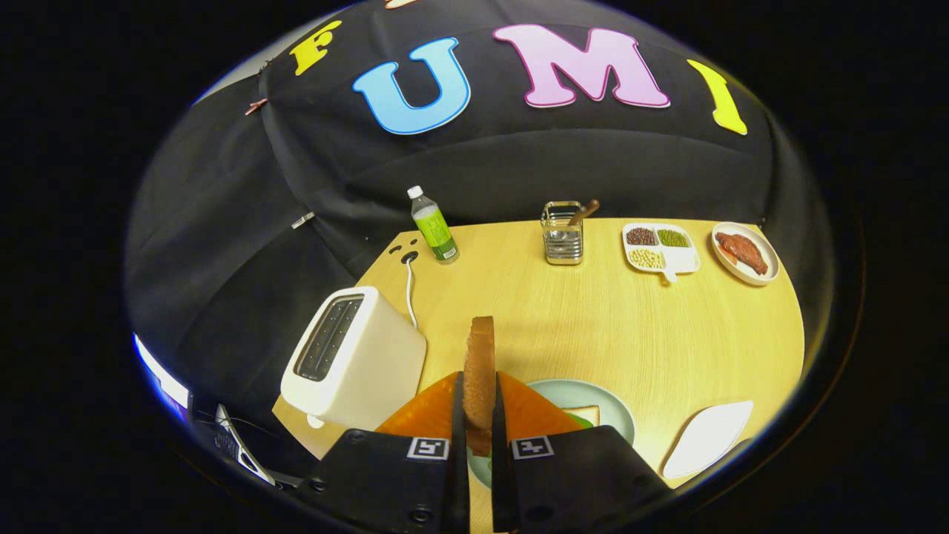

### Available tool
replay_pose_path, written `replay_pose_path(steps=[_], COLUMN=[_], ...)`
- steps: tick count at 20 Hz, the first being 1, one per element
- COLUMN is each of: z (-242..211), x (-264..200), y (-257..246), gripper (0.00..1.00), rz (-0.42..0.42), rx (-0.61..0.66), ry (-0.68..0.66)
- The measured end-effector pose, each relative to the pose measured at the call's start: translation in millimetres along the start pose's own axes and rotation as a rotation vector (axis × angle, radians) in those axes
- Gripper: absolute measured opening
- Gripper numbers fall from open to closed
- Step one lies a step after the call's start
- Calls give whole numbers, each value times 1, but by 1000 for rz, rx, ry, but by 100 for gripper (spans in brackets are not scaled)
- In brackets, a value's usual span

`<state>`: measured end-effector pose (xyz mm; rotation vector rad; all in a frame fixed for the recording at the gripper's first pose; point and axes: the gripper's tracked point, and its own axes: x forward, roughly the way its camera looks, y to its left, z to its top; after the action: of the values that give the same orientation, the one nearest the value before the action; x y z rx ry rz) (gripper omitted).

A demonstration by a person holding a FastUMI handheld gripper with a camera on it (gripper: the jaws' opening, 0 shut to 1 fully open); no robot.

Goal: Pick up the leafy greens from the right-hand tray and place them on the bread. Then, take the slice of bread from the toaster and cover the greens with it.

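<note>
Your gripper (480, 415) was clamped on the slice of bread (480, 371), both fingers pressing its faces so it stood on edge between them, lifted clear of the toaster (354, 360), whose slots looked empty. Just beyond the fingertips sat the pale green plate (604, 404) with the lower bread (586, 414) and a sliver of leafy greens (582, 421) already on it. The white tray (708, 437) to the right lay bare. So, by my reading, the greens were placed and the toast fetched; you had only to lay it flat over them. Farther off stood a bottle (434, 226), a utensil holder (563, 236), a divided dish (660, 250) and a plate of meat (744, 253).
</note>
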<state>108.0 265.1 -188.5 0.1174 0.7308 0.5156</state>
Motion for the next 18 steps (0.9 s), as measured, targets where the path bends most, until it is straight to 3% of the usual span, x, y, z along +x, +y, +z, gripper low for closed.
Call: replay_pose_path(steps=[10,18], z=[-49,-64], x=[14,18], y=[-35,-74], gripper=[16,17], rz=[-9,-75], rx=[93,-1], ry=[74,71])
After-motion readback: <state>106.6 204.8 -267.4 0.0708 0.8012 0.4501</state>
